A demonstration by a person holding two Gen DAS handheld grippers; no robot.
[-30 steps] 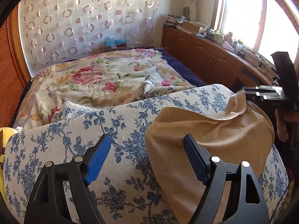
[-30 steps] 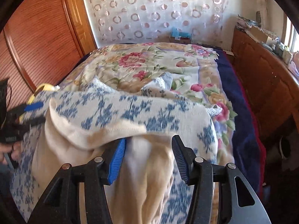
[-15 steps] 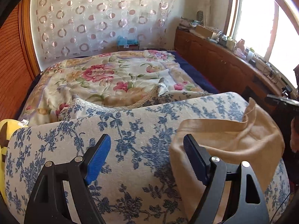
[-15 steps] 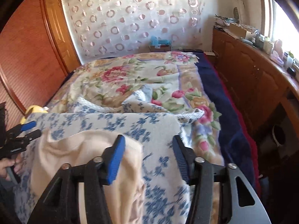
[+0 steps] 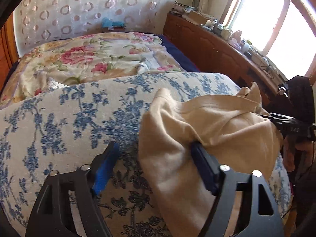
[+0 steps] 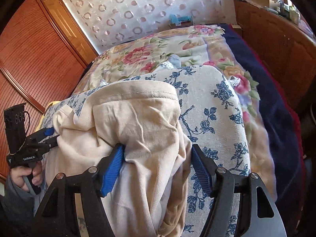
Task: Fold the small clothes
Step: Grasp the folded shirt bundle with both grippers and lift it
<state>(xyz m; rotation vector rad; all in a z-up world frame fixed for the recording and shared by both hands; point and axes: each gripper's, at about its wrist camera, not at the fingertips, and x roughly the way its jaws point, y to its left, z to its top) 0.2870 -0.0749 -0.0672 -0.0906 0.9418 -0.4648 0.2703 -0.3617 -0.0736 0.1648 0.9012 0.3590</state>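
A small beige garment (image 5: 213,130) lies crumpled on a blue-flowered cushion (image 5: 69,118). My left gripper (image 5: 156,169) is open at the garment's left edge; cloth drapes over its right finger. In the right wrist view the garment (image 6: 142,122) is bunched between the open fingers of my right gripper (image 6: 158,167), which straddles a fold without pinching it. The left gripper also shows there (image 6: 49,136) at the cloth's far left edge. The right gripper shows in the left wrist view (image 5: 284,122) at the garment's far side.
The cushion (image 6: 213,118) rests on a bed with a floral quilt (image 5: 94,59) and a dark blue sheet (image 6: 266,98). A wooden cabinet with clutter (image 5: 217,45) runs along the right under a window. A wooden wardrobe (image 6: 35,59) stands left.
Both grippers have come closer to the garment and lower. The cloth, spread flatter before, is now gathered into a heap between them, and it lies over the fingers of both.
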